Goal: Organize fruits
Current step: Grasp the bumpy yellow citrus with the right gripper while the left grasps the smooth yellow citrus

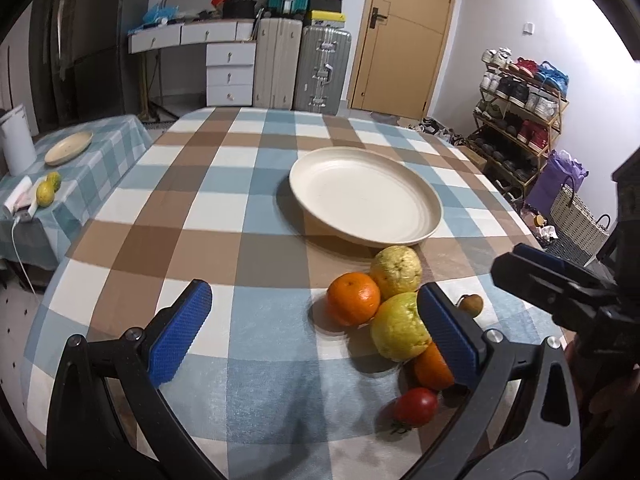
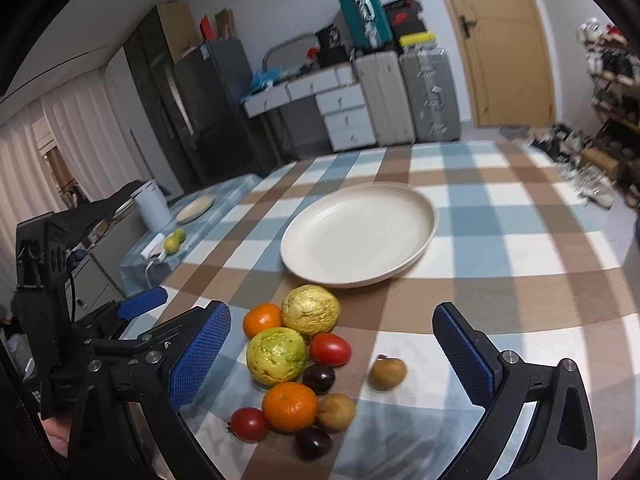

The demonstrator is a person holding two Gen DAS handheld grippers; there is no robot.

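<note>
A pile of fruit lies on the checked tablecloth in front of an empty cream plate (image 1: pixel 366 194) (image 2: pixel 358 234). It holds two yellow-green guavas (image 2: pixel 277 355) (image 1: pixel 396 271), two oranges (image 2: pixel 290 406) (image 1: pixel 353 298), two red tomatoes (image 2: pixel 330 349) (image 1: pixel 415 407), dark plums (image 2: pixel 318 378) and small brown fruits (image 2: pixel 387 374). My left gripper (image 1: pixel 314 336) is open and empty, its right finger beside the near guava (image 1: pixel 400 326). My right gripper (image 2: pixel 332 364) is open and empty, with the pile between its fingers. The left gripper also shows in the right wrist view (image 2: pixel 142 306).
A side table at the left carries a second plate (image 1: pixel 69 147), two citrus fruits (image 1: pixel 48 189) and a white kettle (image 1: pixel 15 140). Suitcases, a drawer unit and a door stand beyond the table. A shoe rack (image 1: pixel 520 108) is at the right.
</note>
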